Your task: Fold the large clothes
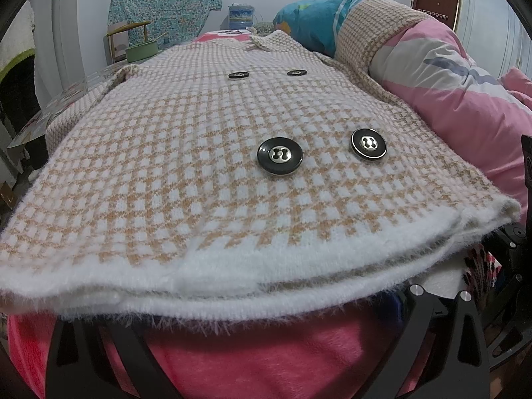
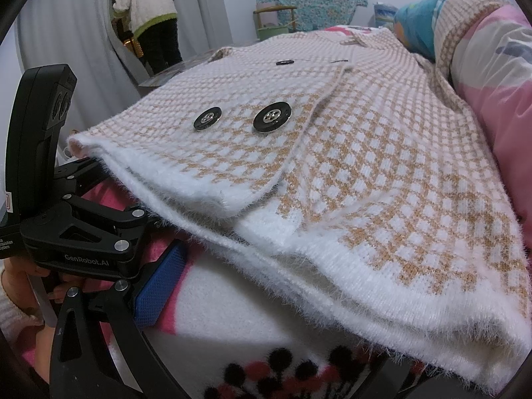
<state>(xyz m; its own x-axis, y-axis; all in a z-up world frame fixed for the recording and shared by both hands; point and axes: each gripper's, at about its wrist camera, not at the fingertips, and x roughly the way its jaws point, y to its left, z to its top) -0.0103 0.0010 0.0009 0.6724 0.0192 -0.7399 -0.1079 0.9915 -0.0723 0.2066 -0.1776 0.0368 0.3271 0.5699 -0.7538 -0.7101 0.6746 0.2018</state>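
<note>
Fuzzy white hem (image 1: 252, 286) of the checked cardigan (image 1: 199, 126) sits right above both sets of fingers, coat running lengthwise away from us up the bed (image 1: 266, 359) toward the collar. We see the left gripper (image 1: 262, 349) spread wide, empty, just under the hem. Right gripper (image 2: 232, 359): can't tell its state, one finger hidden; both look equally near.

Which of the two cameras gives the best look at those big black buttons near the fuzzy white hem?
The left wrist view: the two near buttons face the camera, large and sharp. The right wrist view shows the same pair smaller and at a slant on the checked coat.
</note>
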